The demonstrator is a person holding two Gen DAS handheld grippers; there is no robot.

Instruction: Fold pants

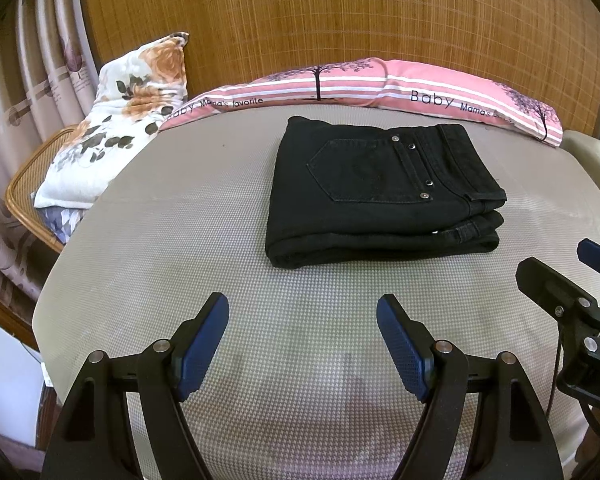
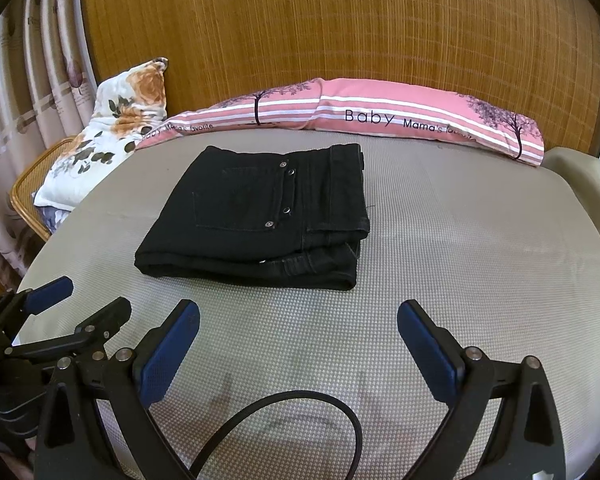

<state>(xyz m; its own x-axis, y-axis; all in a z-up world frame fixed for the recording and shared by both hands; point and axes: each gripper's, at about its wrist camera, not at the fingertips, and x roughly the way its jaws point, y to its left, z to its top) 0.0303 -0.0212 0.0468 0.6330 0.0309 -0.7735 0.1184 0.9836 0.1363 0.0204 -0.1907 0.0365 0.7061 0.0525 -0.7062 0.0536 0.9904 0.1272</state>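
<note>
Black pants (image 1: 382, 192) lie folded in a compact stack on the grey mattress (image 1: 220, 280), back pocket up, waistband to the right. The same pants (image 2: 260, 220) sit left of centre in the right wrist view. My left gripper (image 1: 303, 312) hovers short of the stack's near edge, open, nothing between its blue pads. The right gripper (image 2: 298, 316) is likewise open and empty, apart from the pants. At the right edge of the left wrist view the right gripper (image 1: 572, 276) shows; the left gripper (image 2: 80, 296) appears at the lower left of the right wrist view.
A pink striped pillow (image 1: 380, 84) lies along the back of the mattress against a woven headboard (image 1: 340, 12). A floral pillow (image 1: 120, 120) leans at the back left over a rattan chair (image 1: 24, 188). Curtains (image 1: 28, 60) hang at left. A black cable (image 2: 300, 408) loops below the right gripper.
</note>
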